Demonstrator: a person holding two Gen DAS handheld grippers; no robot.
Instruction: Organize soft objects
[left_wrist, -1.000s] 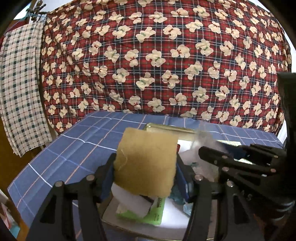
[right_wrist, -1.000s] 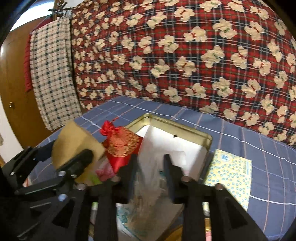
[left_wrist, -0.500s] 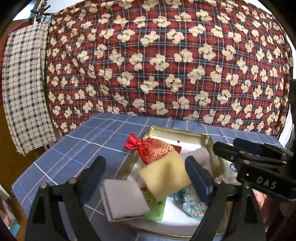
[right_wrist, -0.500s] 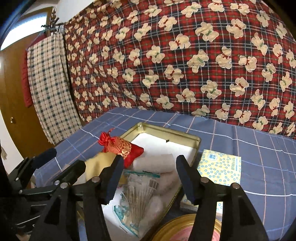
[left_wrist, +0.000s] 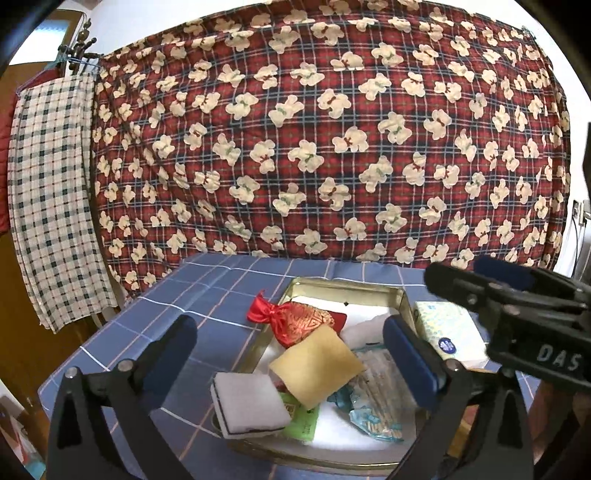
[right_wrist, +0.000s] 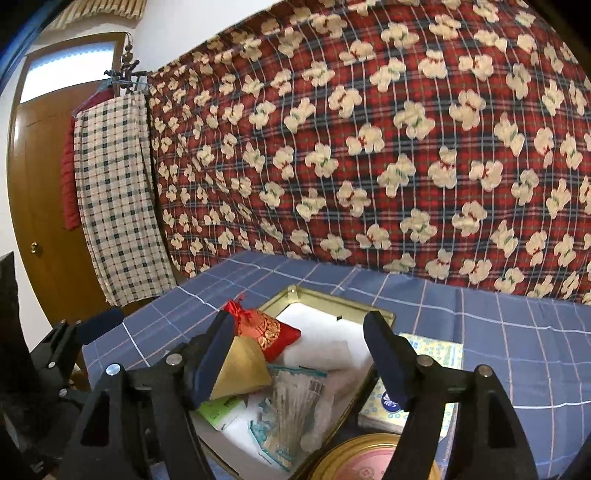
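A gold tin box lined in white sits on the blue checked tablecloth. In it lie a red brocade pouch, a tan sponge, a white sponge with a dark edge, a clear packet of cotton swabs and a green packet. My left gripper is open and empty above the box. My right gripper is open and empty above it too, and shows in the left wrist view.
A yellow-green tissue pack lies right of the box. A round gold lid sits at the near edge. A red plaid quilt hangs behind the table, a checked towel at the left.
My left gripper opened and let the tan sponge drop into the box. My right gripper opened and released the clear swab packet. Both grippers pulled back and up.
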